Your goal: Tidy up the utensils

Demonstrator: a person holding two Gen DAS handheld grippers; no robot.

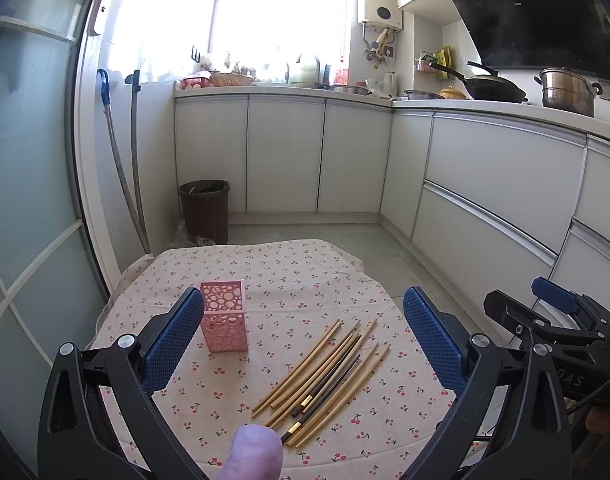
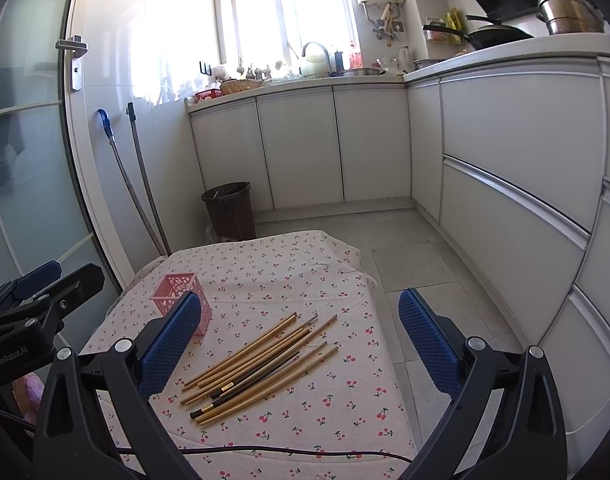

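Left wrist view: the left gripper (image 1: pixel 301 344) hangs above a small table covered by a cherry-print cloth (image 1: pixel 297 268), its blue-padded fingers (image 1: pixel 173 340) spread wide with nothing between them. A loose pile of chopsticks (image 1: pixel 325 376), mostly bamboo with a couple of dark ones, lies on the cloth ahead of the gripper, between the two fingers and a little toward the right one. A pink perforated holder (image 1: pixel 224 315) stands upright just beside the left finger, apart from the chopsticks. A fingertip (image 1: pixel 259 452) shows at the bottom edge.

In the right wrist view, the right gripper (image 2: pixel 301 340) is also spread wide and holds nothing. The chopsticks (image 2: pixel 261 364) lie ahead of it, nearer its left finger; the holder (image 2: pixel 181 296) stands partly behind that finger. A black cable (image 2: pixel 265 450) crosses the cloth (image 2: pixel 289 264) close below the gripper. A brown bin (image 2: pixel 229 210) stands on the floor beyond the table.
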